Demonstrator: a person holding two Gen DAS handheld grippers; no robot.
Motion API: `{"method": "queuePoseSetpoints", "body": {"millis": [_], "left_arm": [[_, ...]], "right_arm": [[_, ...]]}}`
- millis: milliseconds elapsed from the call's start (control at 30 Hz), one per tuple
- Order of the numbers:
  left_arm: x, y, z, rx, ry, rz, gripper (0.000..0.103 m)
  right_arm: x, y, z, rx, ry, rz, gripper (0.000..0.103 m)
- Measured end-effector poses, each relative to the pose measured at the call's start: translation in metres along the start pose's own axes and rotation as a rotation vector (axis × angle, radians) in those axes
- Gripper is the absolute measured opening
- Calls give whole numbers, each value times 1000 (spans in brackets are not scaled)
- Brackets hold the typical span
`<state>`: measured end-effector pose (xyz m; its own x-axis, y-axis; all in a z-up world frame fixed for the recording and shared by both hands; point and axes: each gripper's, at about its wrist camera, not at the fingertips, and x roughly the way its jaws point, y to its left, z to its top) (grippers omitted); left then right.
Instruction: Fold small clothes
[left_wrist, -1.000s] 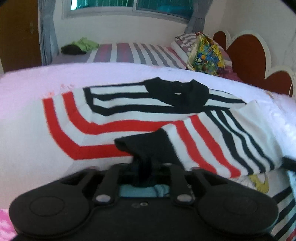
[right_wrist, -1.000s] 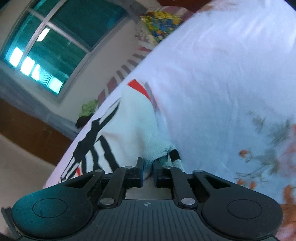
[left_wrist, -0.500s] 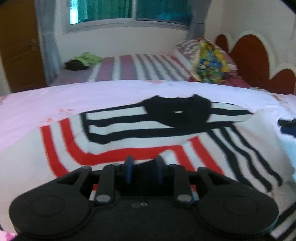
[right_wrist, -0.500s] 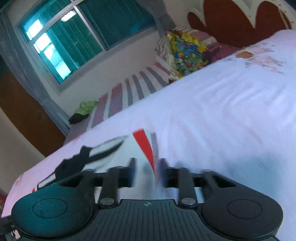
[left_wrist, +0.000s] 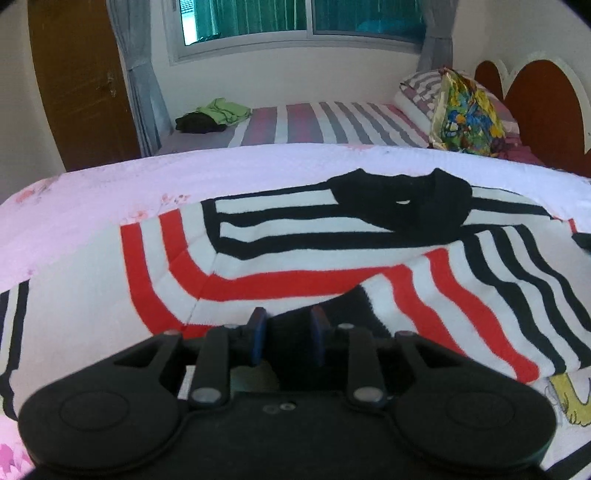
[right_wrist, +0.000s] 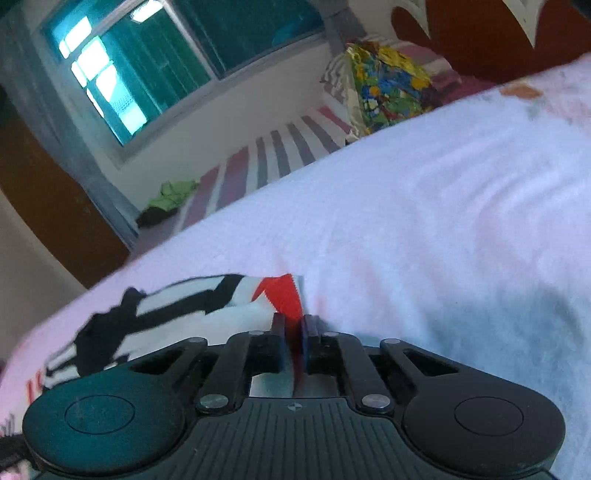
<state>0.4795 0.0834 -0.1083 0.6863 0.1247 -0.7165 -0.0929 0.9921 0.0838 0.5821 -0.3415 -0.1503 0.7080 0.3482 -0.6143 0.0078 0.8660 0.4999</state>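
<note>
A white sweater with red and black stripes lies spread on the pale floral bed sheet, black collar at the far side. One sleeve is folded across its front. The sleeve's black cuff sits between the pads of my left gripper, which is shut on it with jaws just starting to open. In the right wrist view the sweater shows at lower left. My right gripper is closing tight on its red-striped edge, low over the sheet.
A second bed with a striped sheet stands beyond, with green and black clothes and a colourful pillow on it. A brown headboard is at right, a door at left. Another printed garment lies at bottom right.
My left gripper has lowered the raised sleeve flat onto the sweater's front. My right gripper let go of the fabric it held, opened, shifted, and closed on the red-striped edge.
</note>
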Motion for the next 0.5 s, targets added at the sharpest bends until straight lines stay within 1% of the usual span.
{"method": "queuePoseSetpoints", "body": {"millis": [33, 67, 100, 133, 167, 200, 233, 267, 300, 333, 367, 400, 433, 467, 500], "left_arm": [[0, 0, 2, 5, 7, -1, 26], [-3, 1, 4, 7, 15, 3, 26], [-9, 3, 7, -3, 4, 14, 25], [-17, 4, 8, -14, -30, 16, 24], [-24, 4, 9, -26, -51, 22, 24], [-26, 1, 10, -37, -51, 14, 24], [-26, -4, 10, -43, -47, -14, 26], [-24, -13, 10, -31, -45, -35, 33], [-21, -24, 10, -1, -41, -37, 34], [-16, -36, 9, 40, -32, -35, 38], [-8, -47, 7, 75, -8, -23, 41], [-1, -52, 3, 85, 2, -8, 41], [0, -54, -1, 85, -25, 2, 42], [1, -53, -1, 85, -28, 1, 43], [-1, -51, 1, 78, -15, -1, 44]], "right_arm": [[-4, 3, 1, 0, -2, -17, 7], [-12, 5, 3, -2, -28, -37, 7], [-22, 9, 6, -25, -71, -44, 6], [-29, 13, 8, -49, -89, -28, 6], [-32, 17, 11, -70, -85, -12, 6], [-32, 23, 11, -106, -72, -2, 6], [-30, 29, 8, -146, -59, 0, 6], [-24, 33, 6, -187, -33, -5, 6], [-16, 36, 1, -214, -2, -22, 6], [-6, 38, -4, -232, 31, -43, 6], [0, 37, -10, -246, 46, -41, 6], [0, 39, -14, -266, 30, -39, 6], [-1, 39, -14, -283, 34, -45, 6], [-6, 40, -15, -296, 49, -51, 6], [-13, 40, -17, -298, 62, -52, 6]]}}
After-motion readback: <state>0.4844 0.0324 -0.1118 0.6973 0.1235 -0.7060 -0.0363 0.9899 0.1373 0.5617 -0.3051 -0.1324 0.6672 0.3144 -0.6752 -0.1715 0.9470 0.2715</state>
